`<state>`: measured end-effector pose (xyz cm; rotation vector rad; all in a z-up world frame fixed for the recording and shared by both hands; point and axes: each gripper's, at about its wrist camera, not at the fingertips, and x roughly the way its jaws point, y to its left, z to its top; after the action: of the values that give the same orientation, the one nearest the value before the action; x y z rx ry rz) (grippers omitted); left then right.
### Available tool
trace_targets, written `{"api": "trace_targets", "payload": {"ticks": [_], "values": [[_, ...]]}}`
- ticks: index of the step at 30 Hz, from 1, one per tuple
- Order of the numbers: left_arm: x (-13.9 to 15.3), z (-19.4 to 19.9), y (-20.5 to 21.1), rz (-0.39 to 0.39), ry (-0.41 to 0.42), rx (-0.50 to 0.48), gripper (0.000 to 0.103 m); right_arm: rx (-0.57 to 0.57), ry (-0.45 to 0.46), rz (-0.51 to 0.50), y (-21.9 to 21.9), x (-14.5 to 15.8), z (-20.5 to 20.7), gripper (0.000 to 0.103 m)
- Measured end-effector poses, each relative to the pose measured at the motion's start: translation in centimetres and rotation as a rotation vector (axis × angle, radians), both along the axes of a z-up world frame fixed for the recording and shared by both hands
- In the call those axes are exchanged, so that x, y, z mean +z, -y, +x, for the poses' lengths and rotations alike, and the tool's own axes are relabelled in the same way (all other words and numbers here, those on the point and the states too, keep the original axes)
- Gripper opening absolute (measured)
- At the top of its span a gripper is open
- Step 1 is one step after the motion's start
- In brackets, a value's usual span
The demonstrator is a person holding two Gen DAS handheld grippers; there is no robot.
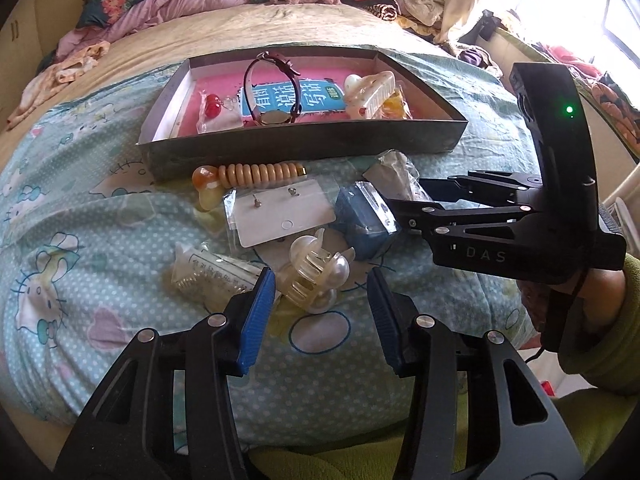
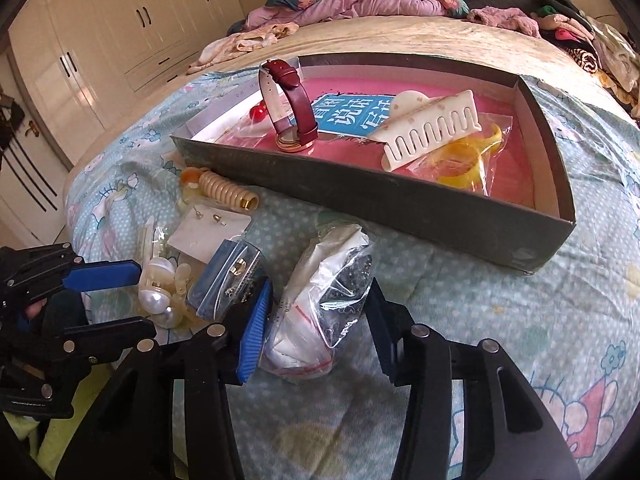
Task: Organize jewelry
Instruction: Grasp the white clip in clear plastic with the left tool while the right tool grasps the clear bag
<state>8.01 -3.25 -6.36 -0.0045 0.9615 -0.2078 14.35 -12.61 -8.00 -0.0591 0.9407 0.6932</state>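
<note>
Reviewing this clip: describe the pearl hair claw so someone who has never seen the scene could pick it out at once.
Start at the shallow box on the bed; a loose pile lies on the blanket before its near wall. At the pile's near edge, just ahead of the left gripper, sits the pearl hair claw. Its neighbours are bagged or flat; it alone is bare translucent cream plastic with teeth and large round pearls.

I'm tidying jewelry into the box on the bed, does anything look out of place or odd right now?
The wristwatch stands upright on its case in the box, strap looped above rather than lying flat, so it could tip. Several pieces lie outside the box on the bedspread: the pearl hair claw, the earring card and the beaded bracelet.
</note>
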Motion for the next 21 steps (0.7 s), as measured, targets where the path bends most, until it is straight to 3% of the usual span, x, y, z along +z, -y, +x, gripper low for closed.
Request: {"api": "trace_targets", "payload": {"ticks": [12, 21], "values": [[-1.0, 2.1, 0.5, 0.028, -0.027, -0.016, 0.034, -0.061, -0.015, 0.055, 3.1, 0.3, 0.1, 0.04], [0.4, 1.1, 0.0, -0.038, 0.004, -0.012, 0.03, -0.085, -0.001, 0.061, 5.0, 1.3, -0.4, 0.036]]}}
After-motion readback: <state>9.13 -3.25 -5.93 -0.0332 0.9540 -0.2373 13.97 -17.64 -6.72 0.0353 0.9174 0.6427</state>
